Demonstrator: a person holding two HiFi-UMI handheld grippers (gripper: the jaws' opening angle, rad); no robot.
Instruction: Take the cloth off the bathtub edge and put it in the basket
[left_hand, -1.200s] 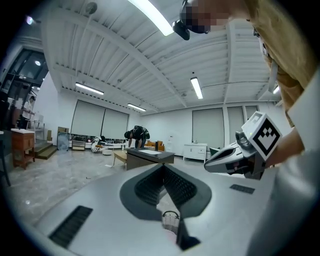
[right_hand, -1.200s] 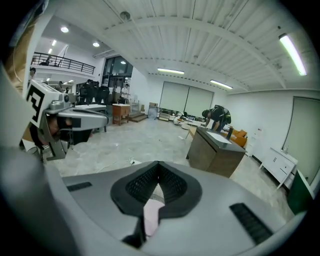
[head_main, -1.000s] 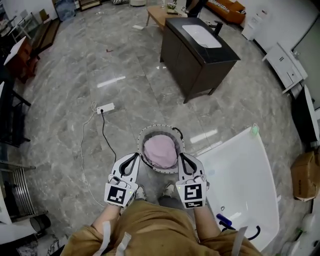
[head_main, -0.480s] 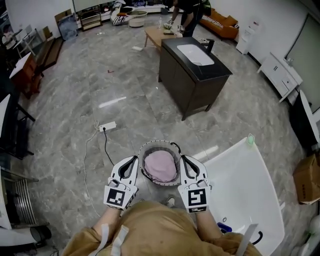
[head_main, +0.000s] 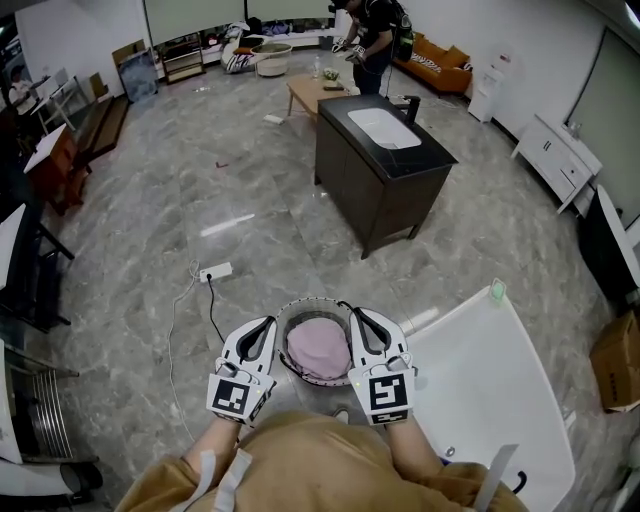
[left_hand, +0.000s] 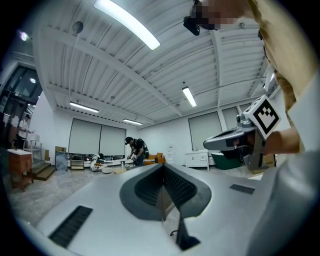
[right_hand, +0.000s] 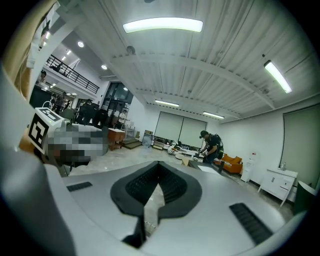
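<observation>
The pink cloth (head_main: 319, 347) lies bunched inside the round mesh basket (head_main: 312, 303), which stands on the floor just in front of the person's legs. My left gripper (head_main: 266, 324) hangs just left of the basket and my right gripper (head_main: 356, 317) just right of it, both above the rim. Each is shut with nothing between its pads, as the left gripper (left_hand: 162, 194) and right gripper (right_hand: 156, 189) views show. The white bathtub (head_main: 485, 385) sits to the right, and I see no cloth on the edge that shows.
A dark vanity cabinet with a white sink (head_main: 383, 152) stands ahead on the grey marble floor. A power strip with its cable (head_main: 213, 271) lies to the left of the basket. A person (head_main: 372, 28) bends over a low table at the far end. A cardboard box (head_main: 615, 352) sits at the right.
The view has tipped up and shows more of the room. Both grippers stay shut beside the basket; the right one has edged closer to its rim. The cloth has not moved.
</observation>
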